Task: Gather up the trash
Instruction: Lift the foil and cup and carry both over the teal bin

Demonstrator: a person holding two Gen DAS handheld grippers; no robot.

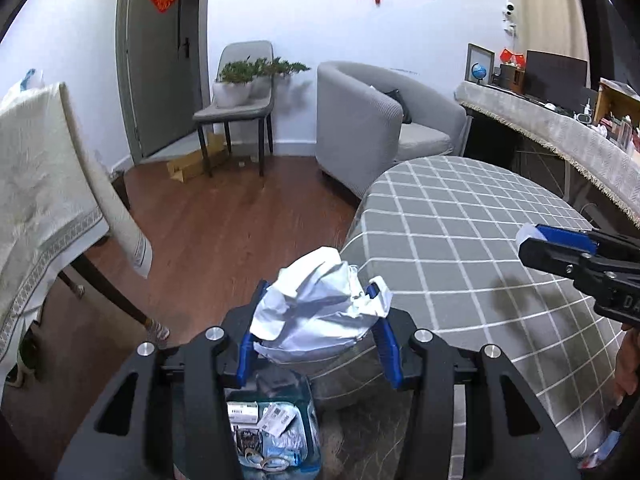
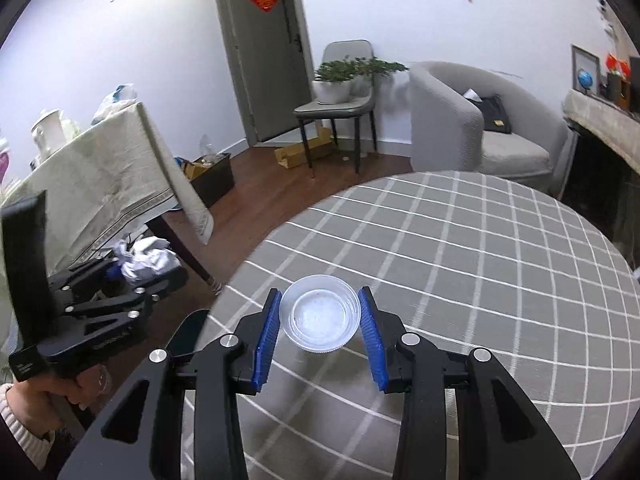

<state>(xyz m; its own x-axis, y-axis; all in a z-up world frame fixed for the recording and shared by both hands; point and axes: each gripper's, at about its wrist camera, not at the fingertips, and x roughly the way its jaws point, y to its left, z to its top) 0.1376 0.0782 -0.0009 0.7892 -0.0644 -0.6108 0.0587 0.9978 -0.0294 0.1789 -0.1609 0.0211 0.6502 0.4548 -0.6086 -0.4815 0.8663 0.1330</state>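
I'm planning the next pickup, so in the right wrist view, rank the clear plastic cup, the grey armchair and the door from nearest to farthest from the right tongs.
1. Clear plastic cup, between the right tongs.
2. Grey armchair, beyond the checked table, right.
3. Door, back wall, left of centre.

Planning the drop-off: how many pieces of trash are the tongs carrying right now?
2. Crumpled white paper in the left tongs, above the bin; clear plastic cup in the right tongs, over the checked table.
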